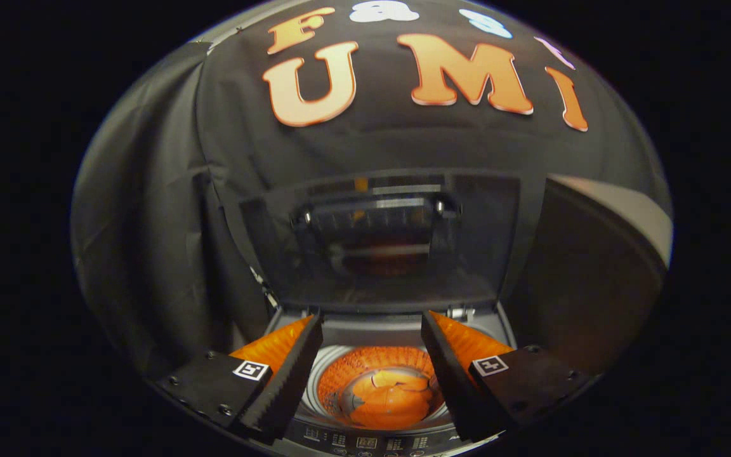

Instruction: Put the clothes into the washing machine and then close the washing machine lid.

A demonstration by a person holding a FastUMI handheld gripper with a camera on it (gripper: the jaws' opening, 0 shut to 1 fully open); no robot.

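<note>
**Lid Up, Drum Glowing Orange**

While the gripper (372,330) hangs above the washing machine (378,438), its two black fingers (289,374) stand wide apart with nothing pressed between them. Looking down through that gap, at six o'clock from the fingertips, we have the round drum (378,387), lit a strong orange. Something rounded and orange lies at the bottom of it, and whether that is clothing or the drum's own floor, I cannot tell. Each finger carries a small square marker (250,370) near its base.

Nearer still, at the very bottom, sits the control panel (365,442) with its rows of small buttons. Up at twelve o'clock from the fingertips, the lid (378,241) stands raised and upright, a dark see-through pane that mirrors the gripper back at us. Behind the lid hangs the black cloth wall (150,222). Over at three o'clock, a dark brown panel (587,273) with a pale top edge stands beside the machine.
</note>
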